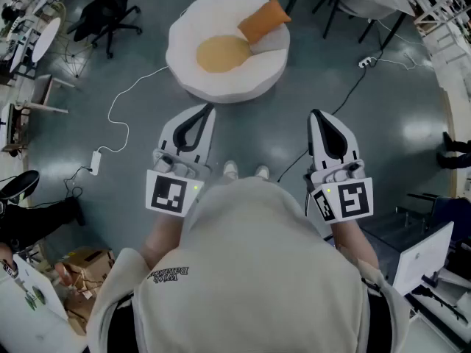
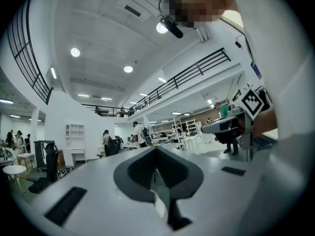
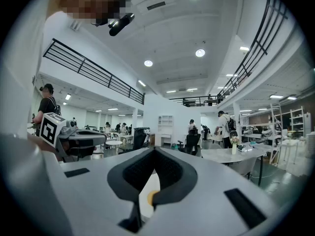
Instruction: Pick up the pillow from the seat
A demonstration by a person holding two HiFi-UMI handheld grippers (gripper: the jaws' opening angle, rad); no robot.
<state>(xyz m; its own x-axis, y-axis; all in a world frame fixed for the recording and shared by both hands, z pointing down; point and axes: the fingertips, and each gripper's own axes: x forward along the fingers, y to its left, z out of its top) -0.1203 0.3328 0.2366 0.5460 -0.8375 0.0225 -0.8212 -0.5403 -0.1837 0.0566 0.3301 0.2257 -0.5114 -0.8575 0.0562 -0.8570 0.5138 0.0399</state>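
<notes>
Grey floor (image 1: 397, 109) ahead: orange pillow (image 1: 263, 20) on white seat (image 1: 221, 83); left gripper (image 1: 208, 110) and right gripper (image 1: 315, 115), fingers pressed together, should spread first

Noted a white, round, scalloped upholstered seat (image 1: 221, 87) on the grey polished floor (image 1: 412, 123). Found a flat yellow round cushion (image 1: 223, 53) in its hollow, with an orange rectangular fabric pillow (image 1: 263, 20) propped touching it at the far right rim. Recorded white-and-black left gripper (image 1: 208, 109) and right gripper (image 1: 315, 113) side by side, well short of the seat, each with jaw tips together. Logged a white power adapter (image 1: 95, 162) on its cable, left.
</notes>
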